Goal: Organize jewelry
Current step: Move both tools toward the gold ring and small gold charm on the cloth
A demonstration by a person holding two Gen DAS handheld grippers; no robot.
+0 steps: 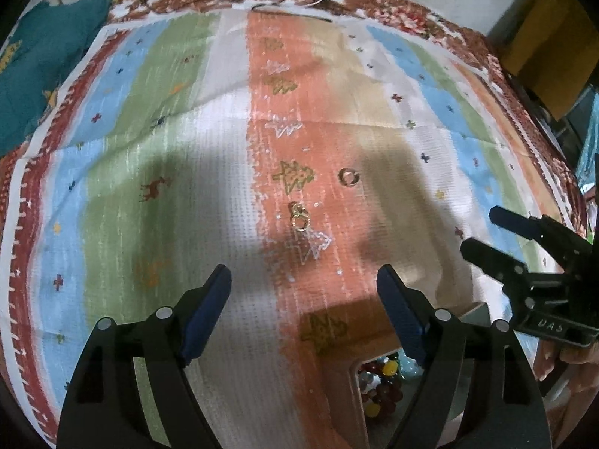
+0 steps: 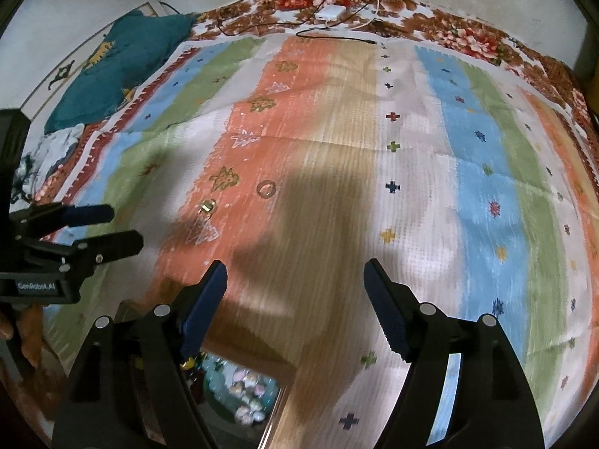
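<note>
A gold ring (image 1: 349, 177) lies on the orange stripe of the striped cloth (image 1: 209, 172); it also shows in the right wrist view (image 2: 266, 189). A small gold earring piece (image 1: 300, 217) lies just nearer and to the left of it, also seen in the right wrist view (image 2: 208, 206). A jewelry box (image 1: 382, 381) with beaded pieces sits at the near edge, also in the right wrist view (image 2: 239, 396). My left gripper (image 1: 303, 284) is open and empty, short of the earring. My right gripper (image 2: 295, 280) is open and empty, to the right of the ring.
A teal cushion (image 2: 119, 63) lies at the far left. Cables and a white charger (image 2: 329, 11) lie at the far edge on a floral sheet (image 2: 460, 37). A cardboard box (image 1: 543, 37) stands at the far right.
</note>
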